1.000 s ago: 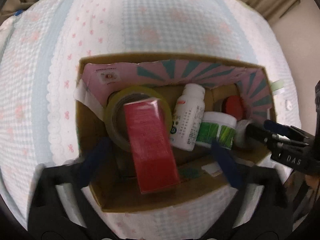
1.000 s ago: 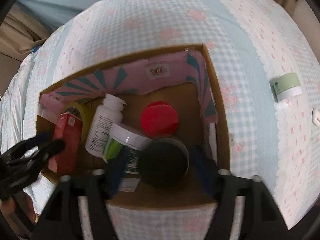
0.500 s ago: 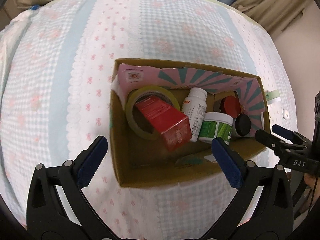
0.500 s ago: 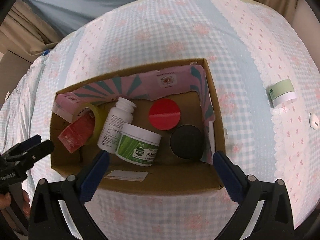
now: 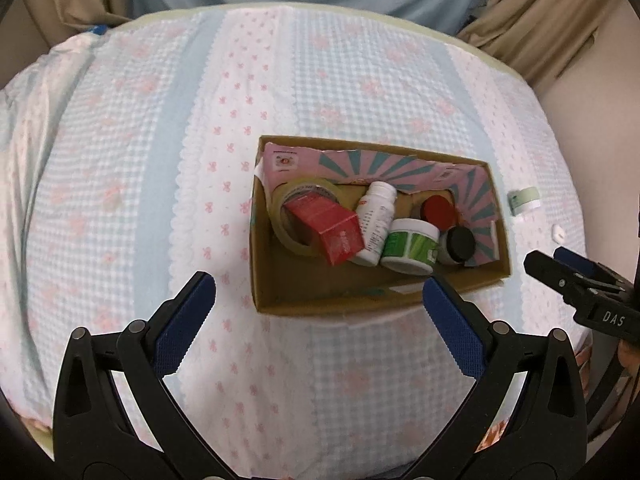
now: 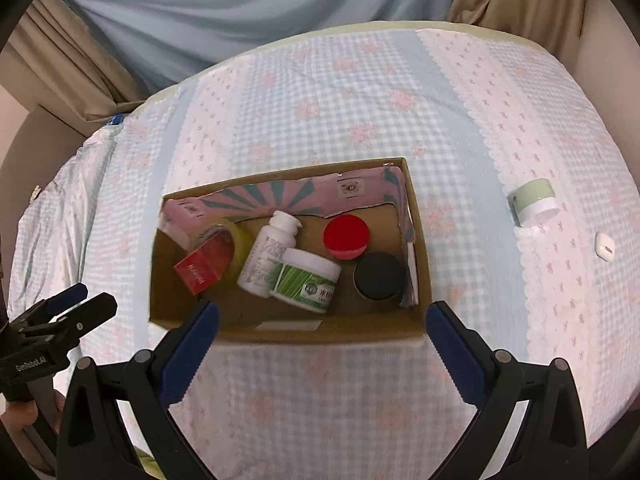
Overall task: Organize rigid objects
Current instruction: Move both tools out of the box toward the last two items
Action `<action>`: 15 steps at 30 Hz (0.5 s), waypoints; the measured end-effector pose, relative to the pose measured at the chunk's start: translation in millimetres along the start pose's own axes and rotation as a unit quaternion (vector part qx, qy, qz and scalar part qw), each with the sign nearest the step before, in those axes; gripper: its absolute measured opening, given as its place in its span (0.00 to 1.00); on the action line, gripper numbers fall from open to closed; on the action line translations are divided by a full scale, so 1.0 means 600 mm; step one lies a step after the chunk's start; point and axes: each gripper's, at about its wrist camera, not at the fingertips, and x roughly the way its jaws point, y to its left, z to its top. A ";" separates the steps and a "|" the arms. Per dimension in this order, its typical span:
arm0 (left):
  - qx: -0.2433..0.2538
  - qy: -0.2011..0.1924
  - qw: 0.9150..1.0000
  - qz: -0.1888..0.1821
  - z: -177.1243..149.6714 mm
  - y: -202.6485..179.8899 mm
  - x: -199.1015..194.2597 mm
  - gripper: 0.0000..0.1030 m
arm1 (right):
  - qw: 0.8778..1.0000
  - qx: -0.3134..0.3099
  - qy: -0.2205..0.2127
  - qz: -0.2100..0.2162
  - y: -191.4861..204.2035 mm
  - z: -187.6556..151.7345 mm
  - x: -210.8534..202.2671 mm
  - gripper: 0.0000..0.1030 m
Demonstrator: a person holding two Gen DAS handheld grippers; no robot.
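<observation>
Above, both tongs hung over a cardboard box (image 6: 288, 332) on a table cloth (image 6: 320, 100) of blue check and pink bows. The right tongs (image 6: 322, 322) stood wide with nothing between the pads, having just been opening; the left tongs (image 5: 319, 295) stood wide and empty too.

Inside the box lay a tape roll (image 5: 298, 200) at its left end with a red carton (image 5: 326, 226) resting on it, then a white bottle (image 5: 374, 220) on its side, a green-labelled jar (image 5: 408, 244), a red lid (image 5: 440, 210) and a black lid (image 5: 460, 242) toward its right end. Pink and teal paper (image 6: 280, 194) lined the far wall.

Right of the box, apart from it, a pale green jar (image 6: 534, 200) lay on the cloth. Only the right view showed clearly the small white piece (image 6: 604, 246) beyond that jar, and a paper slip (image 6: 290, 325) by the box's near wall. Each view caught the other tongs at its edge.
</observation>
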 end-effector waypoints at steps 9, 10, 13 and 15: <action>-0.010 -0.034 0.999 -0.003 -0.015 -0.049 -0.100 1.00 | 1.000 0.005 -0.017 -0.006 -0.010 -0.035 -0.105 1.00; -0.008 -0.039 0.999 -0.002 -0.016 -0.058 -0.109 1.00 | 1.000 0.007 -0.019 -0.007 -0.015 -0.036 -0.114 1.00; -0.003 -0.055 0.998 0.000 -0.017 -0.099 -0.133 1.00 | 0.999 0.019 -0.035 -0.011 -0.046 -0.037 -0.157 1.00; 0.003 -0.061 0.998 0.001 -0.017 -0.127 -0.140 1.00 | 0.998 0.030 -0.049 -0.017 -0.069 -0.038 -0.181 1.00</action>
